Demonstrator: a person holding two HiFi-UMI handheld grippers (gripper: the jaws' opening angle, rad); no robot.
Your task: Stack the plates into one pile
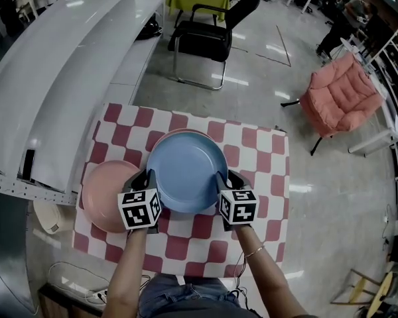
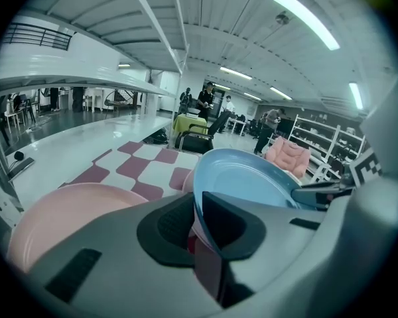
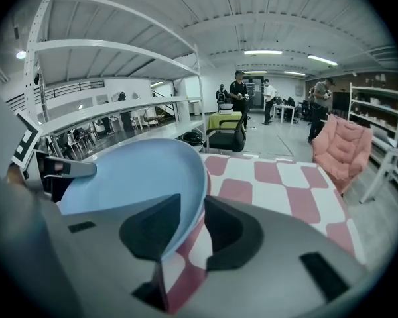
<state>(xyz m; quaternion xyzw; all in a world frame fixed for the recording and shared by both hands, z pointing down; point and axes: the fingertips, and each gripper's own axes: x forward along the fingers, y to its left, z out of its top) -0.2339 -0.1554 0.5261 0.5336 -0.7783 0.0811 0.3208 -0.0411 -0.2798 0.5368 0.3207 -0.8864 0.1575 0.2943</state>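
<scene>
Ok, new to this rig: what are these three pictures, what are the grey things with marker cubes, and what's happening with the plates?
No robot: a person holds a two-jaw gripper in each hand. The head view looks down from the person's head; the other two cameras ride on the grippers, looking along their jaws. On the checkered cloth lies a pink plate at the left; a second pink plate shows beneath the blue plate. The left gripper and right gripper each clamp the blue plate's rim, on opposite sides.

Bright, sharp, fisheye-warped edges, dark corners
</scene>
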